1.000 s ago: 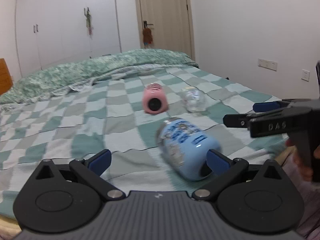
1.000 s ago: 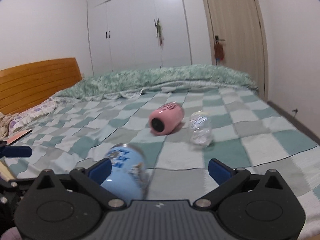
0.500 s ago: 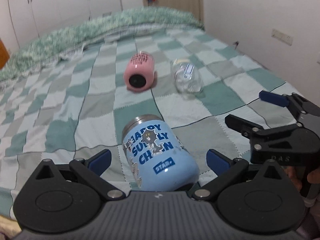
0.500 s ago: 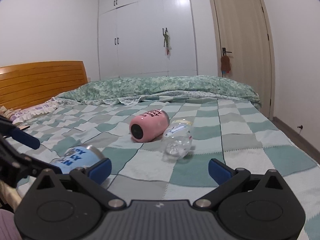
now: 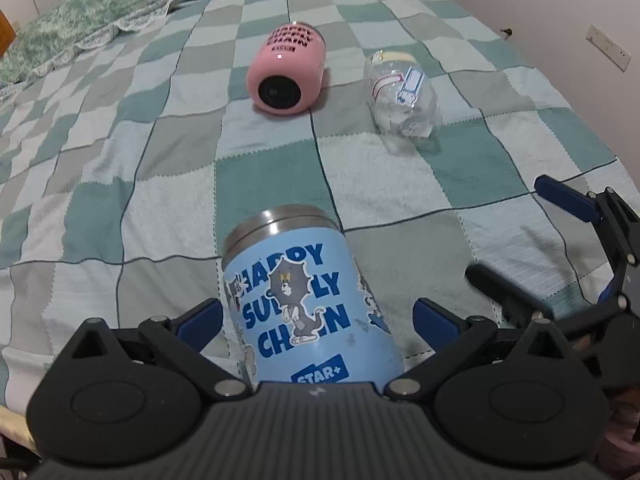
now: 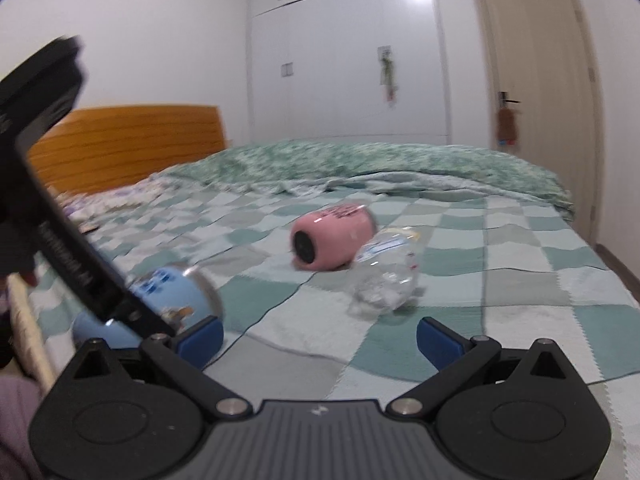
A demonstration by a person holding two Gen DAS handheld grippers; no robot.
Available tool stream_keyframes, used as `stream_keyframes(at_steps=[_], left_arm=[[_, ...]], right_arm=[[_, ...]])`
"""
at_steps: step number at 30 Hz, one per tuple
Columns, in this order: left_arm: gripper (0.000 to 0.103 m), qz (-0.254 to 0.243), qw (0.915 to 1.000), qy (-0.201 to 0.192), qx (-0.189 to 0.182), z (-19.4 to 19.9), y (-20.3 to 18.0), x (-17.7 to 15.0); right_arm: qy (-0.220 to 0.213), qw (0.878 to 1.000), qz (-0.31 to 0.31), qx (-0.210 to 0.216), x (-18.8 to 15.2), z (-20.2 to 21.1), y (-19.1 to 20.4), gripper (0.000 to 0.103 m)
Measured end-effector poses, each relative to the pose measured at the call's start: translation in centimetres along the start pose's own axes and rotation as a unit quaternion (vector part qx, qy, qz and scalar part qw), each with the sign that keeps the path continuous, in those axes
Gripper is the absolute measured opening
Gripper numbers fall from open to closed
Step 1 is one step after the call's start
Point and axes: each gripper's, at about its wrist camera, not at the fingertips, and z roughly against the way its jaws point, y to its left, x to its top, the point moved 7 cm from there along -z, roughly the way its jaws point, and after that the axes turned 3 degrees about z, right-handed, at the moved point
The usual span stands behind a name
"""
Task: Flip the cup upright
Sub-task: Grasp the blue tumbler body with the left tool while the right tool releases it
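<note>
Both grippers wide open, holding nothing. Left gripper (image 5: 316, 318) straddles blue cup (image 5: 308, 304): cup lies on side on checkered blanket (image 5: 168, 216) between blue pads, steel rim pointing away; left pad just beside cup wall, contact unclear; right pad apart. Right gripper (image 6: 318, 336) off to cup's right, jaws spread over bare blanket. Pink cup (image 5: 286, 74) and clear plastic bottle (image 5: 402, 96) lie on sides farther off.

Both grippers, the left gripper (image 5: 316, 318) and the right gripper (image 6: 319, 336), are matte black, ribbed, with silver screws and blue-padded jaws; lower left, perhaps a mauve sleeve (image 6: 16, 420)
</note>
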Motion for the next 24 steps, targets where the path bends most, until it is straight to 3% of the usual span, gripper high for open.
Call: stream_keyframes(at_steps=[11, 24], left_arm=[[0.103, 0.012, 0.9999, 0.006, 0.004, -0.5, 0.2, -0.3], [0.103, 0.012, 0.9996, -0.006, 0.025, -0.4, -0.3, -1.1]], right_arm=[[0.042, 0.995, 0.043, 0.074, -1.8, 0.3, 2.1, 0.103], [0.062, 0.994, 0.059, 0.075, -2.6, 0.7, 2.1, 0.103]])
